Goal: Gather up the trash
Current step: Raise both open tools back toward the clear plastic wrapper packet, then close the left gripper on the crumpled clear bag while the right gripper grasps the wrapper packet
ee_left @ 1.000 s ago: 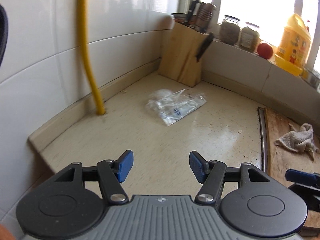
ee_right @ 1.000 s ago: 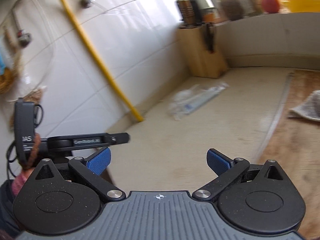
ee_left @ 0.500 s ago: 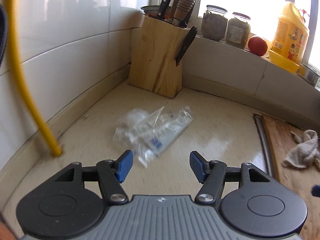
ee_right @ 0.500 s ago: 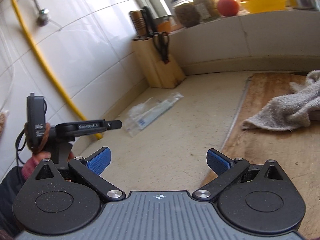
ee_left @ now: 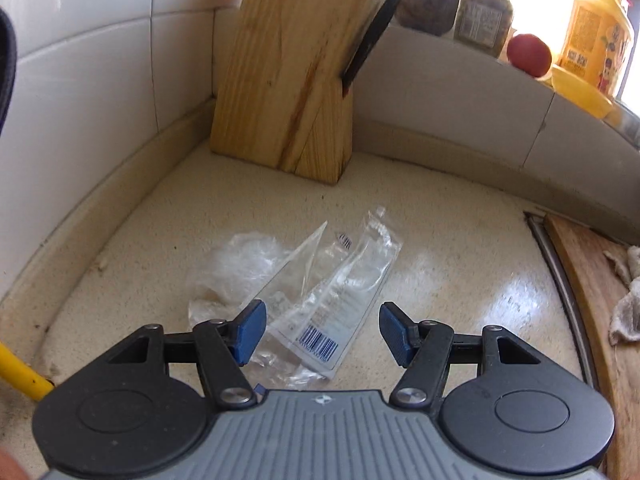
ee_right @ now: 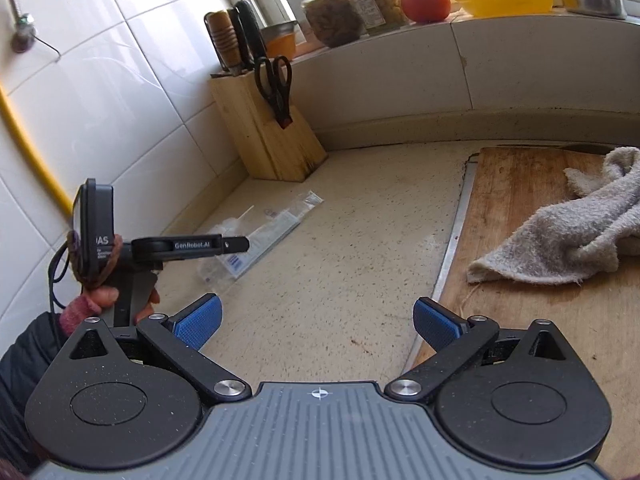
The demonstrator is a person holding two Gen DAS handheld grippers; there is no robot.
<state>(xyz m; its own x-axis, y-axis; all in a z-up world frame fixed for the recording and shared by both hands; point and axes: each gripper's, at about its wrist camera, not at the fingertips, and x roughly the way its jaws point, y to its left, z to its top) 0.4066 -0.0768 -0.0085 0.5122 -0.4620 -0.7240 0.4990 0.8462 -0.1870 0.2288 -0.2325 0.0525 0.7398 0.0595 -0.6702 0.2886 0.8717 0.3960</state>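
Note:
Clear plastic wrappers (ee_left: 316,292), one with a blue barcode label, lie crumpled on the beige counter. My left gripper (ee_left: 322,336) is open just above their near end, the wrappers showing between its blue fingertips. From the right wrist view the same wrappers (ee_right: 268,236) lie near the wall, with the left gripper (ee_right: 236,245) held over them by a hand. My right gripper (ee_right: 316,322) is open over bare counter, nothing between its fingers.
A wooden knife block (ee_left: 288,80) stands in the corner behind the wrappers. Jars (ee_right: 352,8), a tomato (ee_right: 425,2) and a yellow bottle (ee_left: 596,32) sit on the sill. A wooden cutting board (ee_right: 540,288) with a grey rag (ee_right: 572,232) lies to the right. A yellow pipe (ee_right: 28,148) runs down the tiled wall.
My left gripper has moved forward and down onto the wrappers, which now sit between its fingertips. The right gripper has swung right toward the cutting board. Both stay open.

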